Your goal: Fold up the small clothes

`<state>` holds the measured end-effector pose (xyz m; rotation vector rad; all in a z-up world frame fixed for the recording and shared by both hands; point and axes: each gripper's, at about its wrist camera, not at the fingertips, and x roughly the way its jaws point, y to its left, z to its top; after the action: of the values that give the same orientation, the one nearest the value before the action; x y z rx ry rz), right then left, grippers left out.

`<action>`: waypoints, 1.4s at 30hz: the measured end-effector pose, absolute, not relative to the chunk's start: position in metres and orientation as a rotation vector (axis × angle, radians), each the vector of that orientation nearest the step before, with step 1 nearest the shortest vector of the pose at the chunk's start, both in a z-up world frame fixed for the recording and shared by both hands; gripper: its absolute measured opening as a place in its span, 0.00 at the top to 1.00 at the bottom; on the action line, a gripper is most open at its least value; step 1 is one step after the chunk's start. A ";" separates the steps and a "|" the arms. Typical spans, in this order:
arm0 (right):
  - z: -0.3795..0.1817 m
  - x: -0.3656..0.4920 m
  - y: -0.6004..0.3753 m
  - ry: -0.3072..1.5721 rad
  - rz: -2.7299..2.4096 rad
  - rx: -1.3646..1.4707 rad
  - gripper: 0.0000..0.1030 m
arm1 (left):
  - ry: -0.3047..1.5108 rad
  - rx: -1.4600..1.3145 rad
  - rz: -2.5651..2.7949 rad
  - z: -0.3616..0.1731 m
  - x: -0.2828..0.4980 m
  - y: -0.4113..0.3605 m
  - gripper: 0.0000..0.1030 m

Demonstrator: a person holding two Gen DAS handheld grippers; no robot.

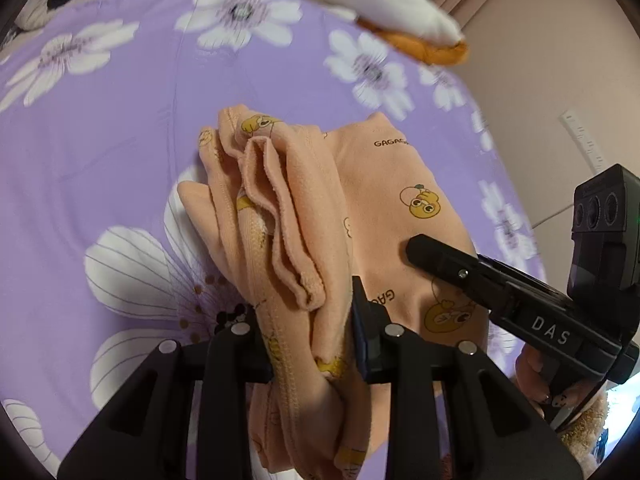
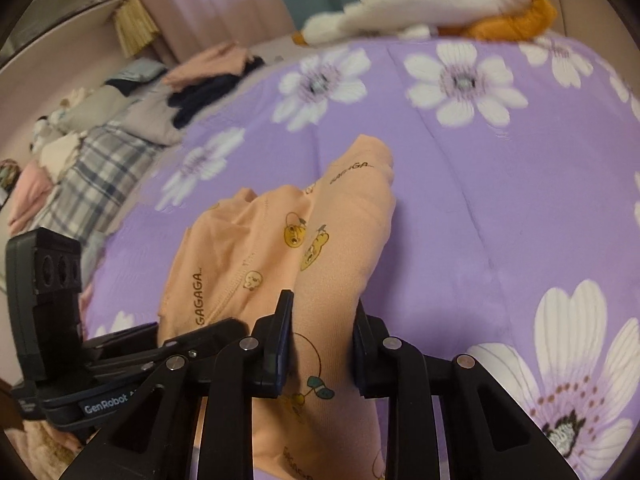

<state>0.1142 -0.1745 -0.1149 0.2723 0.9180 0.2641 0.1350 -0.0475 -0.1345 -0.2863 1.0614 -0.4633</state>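
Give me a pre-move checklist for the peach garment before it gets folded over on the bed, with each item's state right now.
1. Left gripper clamped on the peach garment: ok, a bunched edge sits between its pads.
2. Right gripper clamped on the same garment: ok, cloth fills the gap between its pads.
3. Garment spread smooth: not ok, it is bunched in thick folds at the left gripper.
4. Purple floral bedspread bare beyond the garment: ok.
5. White and orange plush toy out of the way: ok, it lies at the far edge.
6. Which garment part each gripper holds: cannot tell.
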 end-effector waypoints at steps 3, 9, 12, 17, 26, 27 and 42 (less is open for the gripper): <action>-0.139 0.122 -0.176 0.982 0.207 0.262 0.74 | 1.107 -0.253 -0.417 -0.155 0.140 -0.050 0.66; -0.140 0.118 -0.181 0.990 0.166 0.271 0.63 | 1.093 -0.234 -0.363 -0.151 0.138 -0.045 0.33; -0.124 0.111 -0.179 0.964 0.128 0.231 0.54 | 1.066 -0.254 -0.381 -0.133 0.131 -0.042 0.15; -0.087 0.087 -0.180 0.867 0.095 0.193 0.32 | 0.925 -0.243 -0.376 -0.077 0.101 -0.031 0.01; -0.036 0.040 -0.176 0.723 0.022 0.171 0.20 | 0.796 -0.235 -0.355 -0.017 0.049 -0.019 0.01; -0.036 0.038 -0.176 0.718 0.014 0.165 0.20 | 0.796 -0.224 -0.345 -0.017 0.045 -0.019 0.01; -0.043 0.022 -0.161 0.734 0.000 0.155 0.19 | 0.840 -0.198 -0.314 -0.027 0.012 -0.014 0.01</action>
<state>0.0221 -0.1610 -0.0433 0.1551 0.7337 0.0004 0.0122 -0.0140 -0.0273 -0.1981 0.8401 -0.3139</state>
